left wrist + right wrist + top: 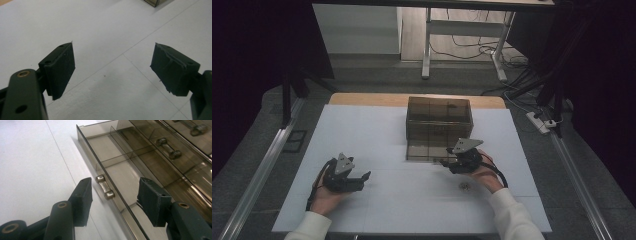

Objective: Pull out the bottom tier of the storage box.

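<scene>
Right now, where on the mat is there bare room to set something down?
Free: the wide stretch left of the drawer box, beyond the left gripper, and the strip between the grippers. Crowded: the right gripper at the open drawer, a small item beside it.

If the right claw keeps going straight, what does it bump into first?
Most likely the metal handle on the pulled-out drawer front. The right claw is open, with that handle just ahead between its jaws, though depth is hard to judge.
</scene>
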The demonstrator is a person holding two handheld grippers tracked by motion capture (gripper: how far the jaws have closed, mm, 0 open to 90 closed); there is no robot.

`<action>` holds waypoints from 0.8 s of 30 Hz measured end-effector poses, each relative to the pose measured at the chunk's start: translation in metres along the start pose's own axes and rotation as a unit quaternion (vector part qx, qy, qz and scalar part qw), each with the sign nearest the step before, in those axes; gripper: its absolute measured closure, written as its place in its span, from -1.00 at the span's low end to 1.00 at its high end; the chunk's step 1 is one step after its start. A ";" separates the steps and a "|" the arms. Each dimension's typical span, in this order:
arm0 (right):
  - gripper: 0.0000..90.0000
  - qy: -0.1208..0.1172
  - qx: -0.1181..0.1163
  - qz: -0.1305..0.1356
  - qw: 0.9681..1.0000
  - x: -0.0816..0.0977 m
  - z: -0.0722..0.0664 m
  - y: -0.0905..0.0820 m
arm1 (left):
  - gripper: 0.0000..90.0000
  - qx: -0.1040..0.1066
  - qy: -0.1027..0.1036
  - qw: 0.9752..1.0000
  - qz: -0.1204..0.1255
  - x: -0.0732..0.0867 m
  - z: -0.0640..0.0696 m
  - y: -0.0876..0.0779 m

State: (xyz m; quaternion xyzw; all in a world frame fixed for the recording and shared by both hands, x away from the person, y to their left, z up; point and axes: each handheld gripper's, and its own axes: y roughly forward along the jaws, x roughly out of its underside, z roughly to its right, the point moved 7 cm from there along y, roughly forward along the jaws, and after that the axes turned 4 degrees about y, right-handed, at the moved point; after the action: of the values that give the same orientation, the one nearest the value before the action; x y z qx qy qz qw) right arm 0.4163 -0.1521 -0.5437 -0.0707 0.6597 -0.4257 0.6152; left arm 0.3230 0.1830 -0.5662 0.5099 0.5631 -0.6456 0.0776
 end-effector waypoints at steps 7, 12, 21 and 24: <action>0.01 0.004 0.014 0.012 1.000 0.003 0.000 -0.012 | -0.58 0.008 0.007 1.000 -0.001 -0.001 0.004 0.000; 0.02 0.008 0.023 0.014 1.000 0.008 -0.002 -0.021 | -0.58 0.009 0.004 1.000 0.002 0.000 0.003 -0.001; 0.02 0.024 0.044 0.032 0.998 0.017 0.000 -0.047 | -0.58 0.011 0.007 1.000 0.002 0.000 0.004 -0.002; 0.02 0.027 0.050 0.034 0.998 0.019 0.001 -0.054 | -0.58 0.013 0.007 1.000 0.001 0.000 0.004 -0.002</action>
State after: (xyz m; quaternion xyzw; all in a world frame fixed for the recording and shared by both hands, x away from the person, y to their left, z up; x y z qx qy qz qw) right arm 0.3897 -0.1981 -0.5228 -0.0054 0.6557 -0.4387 0.6145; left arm 0.3193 0.1805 -0.5659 0.5159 0.5548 -0.6491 0.0679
